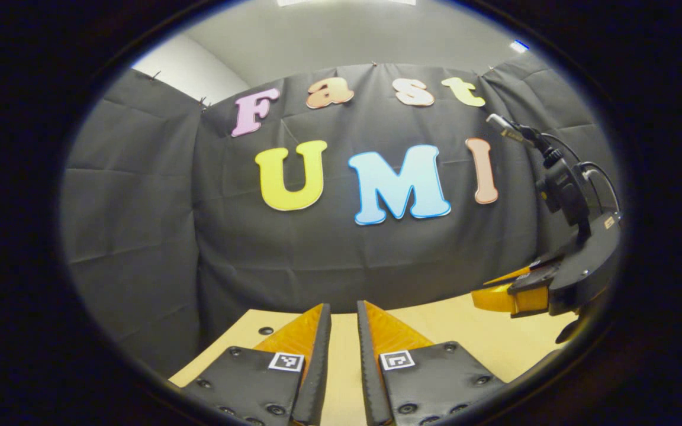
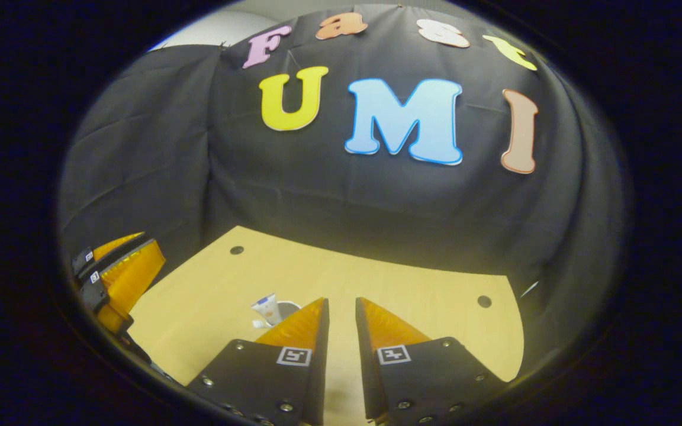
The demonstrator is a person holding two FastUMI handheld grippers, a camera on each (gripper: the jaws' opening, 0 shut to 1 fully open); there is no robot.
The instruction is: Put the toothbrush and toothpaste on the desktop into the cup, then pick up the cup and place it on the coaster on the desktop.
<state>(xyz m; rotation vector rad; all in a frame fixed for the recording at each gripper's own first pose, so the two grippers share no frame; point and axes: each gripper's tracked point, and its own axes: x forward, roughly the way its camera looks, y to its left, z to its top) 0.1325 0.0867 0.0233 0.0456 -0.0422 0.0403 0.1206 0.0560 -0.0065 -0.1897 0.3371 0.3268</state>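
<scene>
Fingers [image 2: 317, 331] just beside cup [image 2: 286, 307]

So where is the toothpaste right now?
In the right gripper view, the toothpaste stands tilted in the cup on the wooden desktop, just ahead and left of the right gripper.

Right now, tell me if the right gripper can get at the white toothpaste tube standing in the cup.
Probably yes: the white toothpaste tube lies just ahead-left of the right gripper, nothing between them, though its near-closed jaws must widen first.
</scene>
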